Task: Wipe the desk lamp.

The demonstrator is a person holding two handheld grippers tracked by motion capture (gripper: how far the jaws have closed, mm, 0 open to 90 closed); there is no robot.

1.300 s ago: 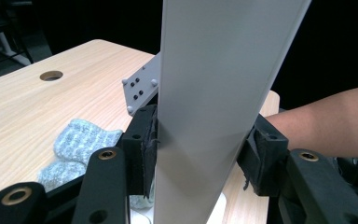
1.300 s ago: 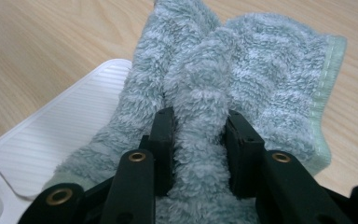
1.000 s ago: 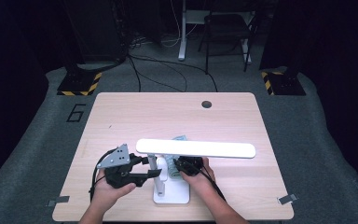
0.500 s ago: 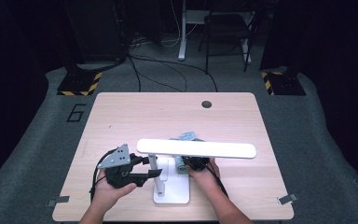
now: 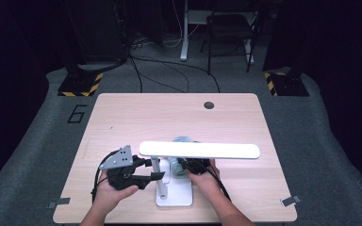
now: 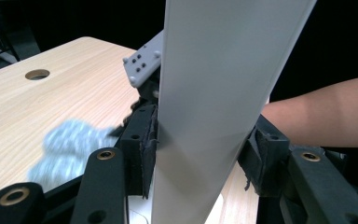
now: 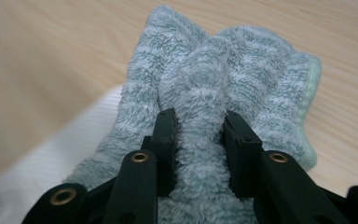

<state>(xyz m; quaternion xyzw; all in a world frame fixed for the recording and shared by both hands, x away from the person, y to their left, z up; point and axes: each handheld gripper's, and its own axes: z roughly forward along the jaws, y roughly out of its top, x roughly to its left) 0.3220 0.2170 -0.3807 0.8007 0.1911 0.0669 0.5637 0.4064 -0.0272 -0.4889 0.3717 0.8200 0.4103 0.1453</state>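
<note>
Both grips to hold: left gripper (image 5: 156, 170) clamped on white lamp post (image 6: 205, 116), right gripper (image 7: 198, 135) pinching fluffy grey-blue cloth (image 7: 223, 74) (wipe toward twelve o'clock, gently).

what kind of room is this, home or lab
Most likely a lab or recording studio, not a home: black curtains, hazard-striped weights on grey carpet with a taped number, loose floor cables, and a bare wooden table.

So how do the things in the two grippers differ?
The left gripper clamps the lamp's smooth, stiff white post, which stands upright. The right gripper pinches a fluffy blue-grey cloth, soft and bunched, lying on the table. Both are gripped firmly.
</note>
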